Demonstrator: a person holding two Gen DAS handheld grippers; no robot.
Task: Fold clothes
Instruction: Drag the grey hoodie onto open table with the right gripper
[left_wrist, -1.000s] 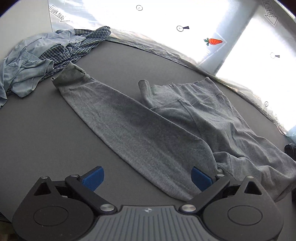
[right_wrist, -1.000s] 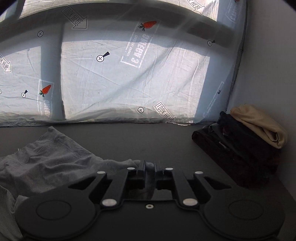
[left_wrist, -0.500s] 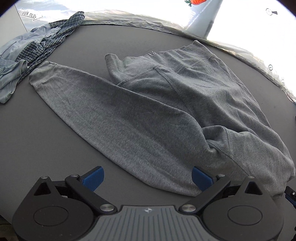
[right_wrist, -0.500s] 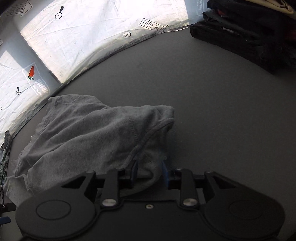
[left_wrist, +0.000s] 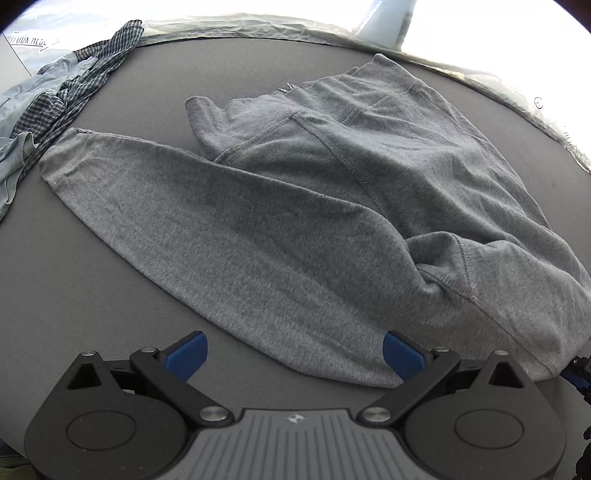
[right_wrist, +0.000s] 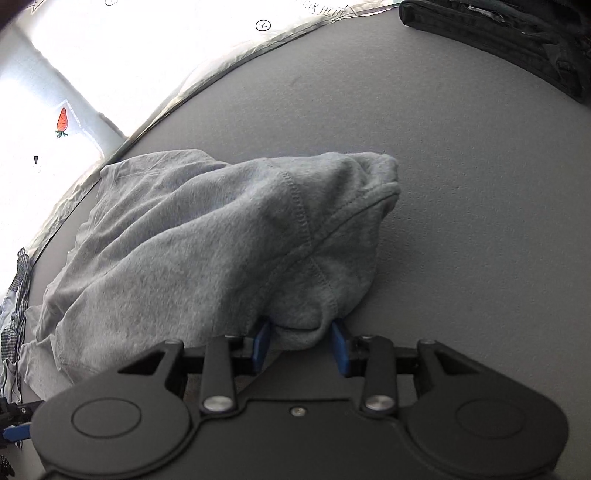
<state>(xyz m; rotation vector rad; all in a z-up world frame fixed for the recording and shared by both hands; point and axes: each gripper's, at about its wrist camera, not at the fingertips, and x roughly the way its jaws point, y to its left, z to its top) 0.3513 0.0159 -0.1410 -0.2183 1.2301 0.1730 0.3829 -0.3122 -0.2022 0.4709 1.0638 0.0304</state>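
grey sweatpants (left_wrist: 295, 206) lie spread across the middle of the dark desk (left_wrist: 74, 266). left tongs (left_wrist: 293, 352) gape wide at six o'clock over the near leg. right tongs (right_wrist: 301, 345), part-open, have a fabric fold between their fingers. checked shirts (left_wrist: 74, 85) sit at ten o'clock.

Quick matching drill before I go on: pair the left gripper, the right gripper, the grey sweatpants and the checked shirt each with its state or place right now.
Things:
1. left gripper
2. right gripper
3. grey sweatpants
4. checked shirt

States or places:
A. crumpled in a heap at the far left edge of the table
B. jaws wide apart, holding nothing, at the near edge of the cloth
C. spread over the middle of the table, one leg stretched to the left
D. jaws with a bunch of grey cloth between them

Pairs: 1-B, 2-D, 3-C, 4-A
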